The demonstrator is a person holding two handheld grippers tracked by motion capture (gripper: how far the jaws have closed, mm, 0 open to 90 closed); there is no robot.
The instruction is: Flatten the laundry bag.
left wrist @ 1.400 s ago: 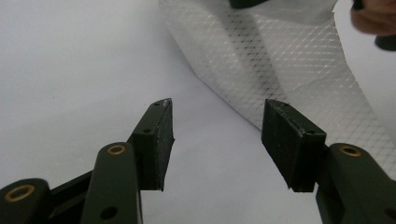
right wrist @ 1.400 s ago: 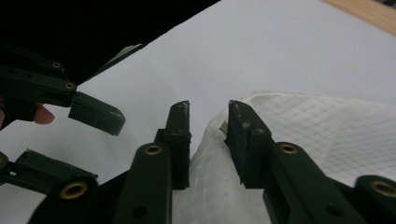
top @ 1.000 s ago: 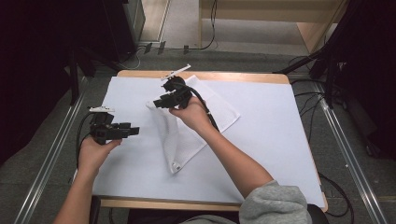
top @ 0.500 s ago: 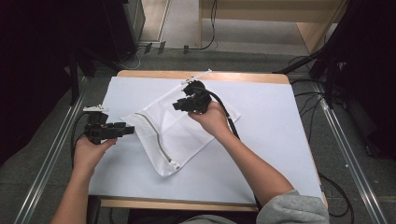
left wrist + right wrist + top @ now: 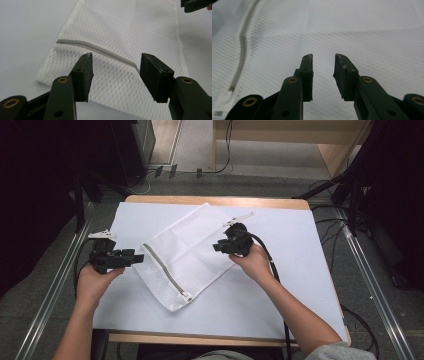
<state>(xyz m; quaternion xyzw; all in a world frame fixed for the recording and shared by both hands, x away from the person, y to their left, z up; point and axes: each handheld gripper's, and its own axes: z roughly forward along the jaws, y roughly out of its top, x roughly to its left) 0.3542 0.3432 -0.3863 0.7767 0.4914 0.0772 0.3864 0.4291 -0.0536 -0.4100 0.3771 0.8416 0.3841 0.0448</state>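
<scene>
Mesh bag (image 5: 182,252) lying flat on table (image 5: 300,245), zipper (image 5: 164,270) facing up. Left gripper (image 5: 134,257) hovering beside it, jaws gaping, empty. Right gripper (image 5: 216,246) over bag, jaws narrowly apart, apparently gripping nothing.

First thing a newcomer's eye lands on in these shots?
The white mesh laundry bag lying flat and askew mid-table, its grey zipper running diagonally along the near-left edge. Next, the two black tools flanking it: the left hand-held gripper at the bag's left edge with jaws wide open, and the right hand-held gripper over the bag's right side, jaws apart with nothing between them.
</scene>
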